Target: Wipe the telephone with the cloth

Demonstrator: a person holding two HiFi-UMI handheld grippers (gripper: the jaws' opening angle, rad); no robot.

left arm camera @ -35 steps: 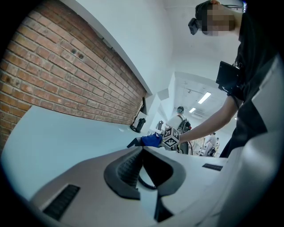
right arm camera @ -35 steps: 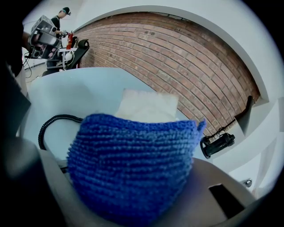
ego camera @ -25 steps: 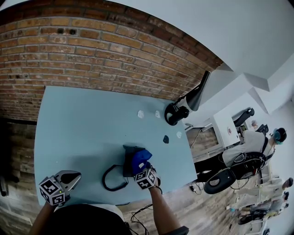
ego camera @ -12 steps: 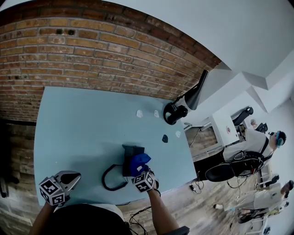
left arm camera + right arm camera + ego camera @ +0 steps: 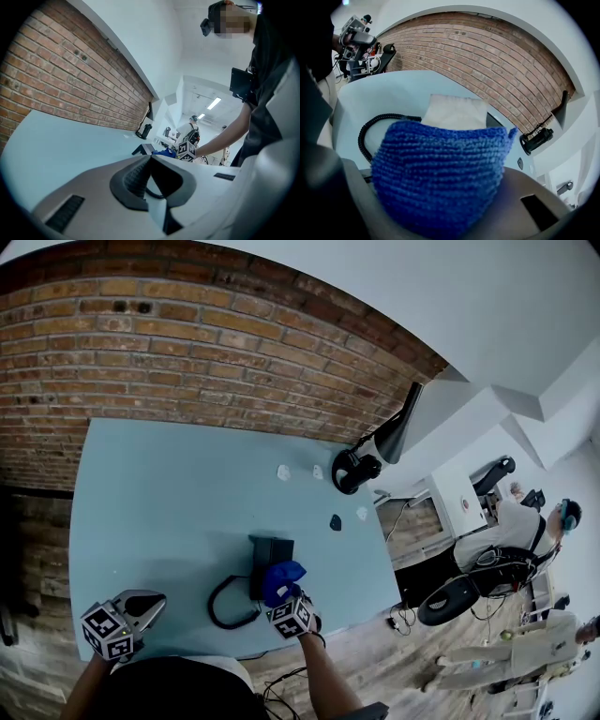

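The black telephone (image 5: 269, 553) lies near the front of the pale blue table (image 5: 169, 493), and its coiled cord (image 5: 223, 607) loops to the left. My right gripper (image 5: 285, 596) is shut on the blue cloth (image 5: 282, 577), which rests against the phone's near end. In the right gripper view the cloth (image 5: 440, 183) fills the space between the jaws of the right gripper (image 5: 440, 199), with the telephone (image 5: 457, 112) and cord (image 5: 370, 133) just beyond. My left gripper (image 5: 148, 601) hovers at the front left edge, shut and holding nothing. The left gripper (image 5: 150, 157) looks toward the phone (image 5: 142, 149).
A black lamp-like stand (image 5: 361, 468) sits at the table's far right corner. Small white scraps (image 5: 284, 472) and a dark piece (image 5: 336, 521) lie to the right of the middle. A brick wall (image 5: 206, 352) runs behind the table. People and chairs occupy the room at right.
My right gripper has drawn the cloth a little toward me along the telephone, slightly leftward. The left gripper has stayed put.
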